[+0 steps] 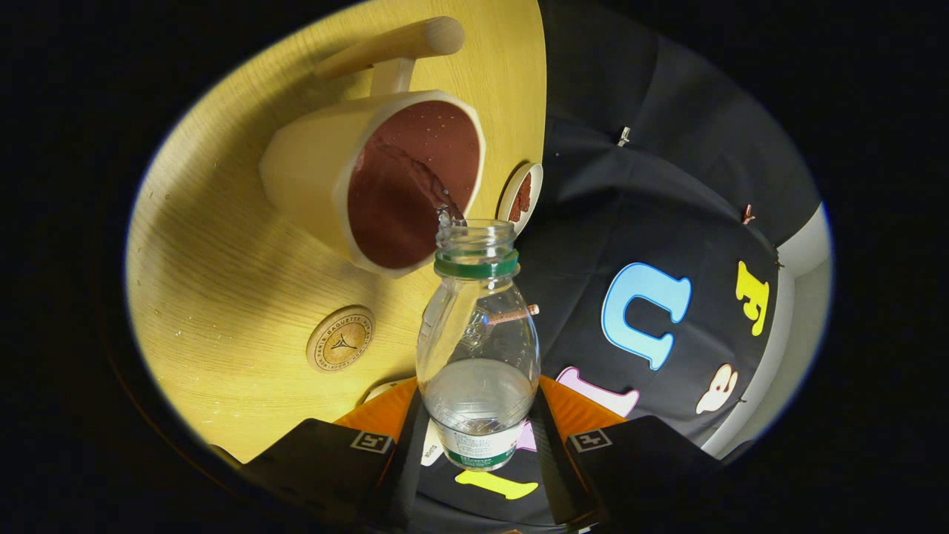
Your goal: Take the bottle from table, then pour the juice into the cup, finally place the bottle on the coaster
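My gripper point(478, 437) is shut on a clear plastic bottle point(478, 341) with a green neck ring, held between the fingers. The whole view is rolled, so the bottle is tipped toward the cup. Its open mouth point(474, 233) sits at the rim of a cream cup point(371, 185) with a brown inside, and a thin stream of clear liquid runs from the mouth into the cup. A little liquid remains low in the bottle. A round cork coaster point(340, 338) lies on the yellow wooden table point(222, 245), beside the bottle and nearer the fingers than the cup.
The cup has a long wooden handle point(393, 46) pointing away from the bottle. A small round lid or dish point(520, 194) with a brown centre sits at the table's edge beyond the bottle mouth. Black cloth wall stands past the table edge.
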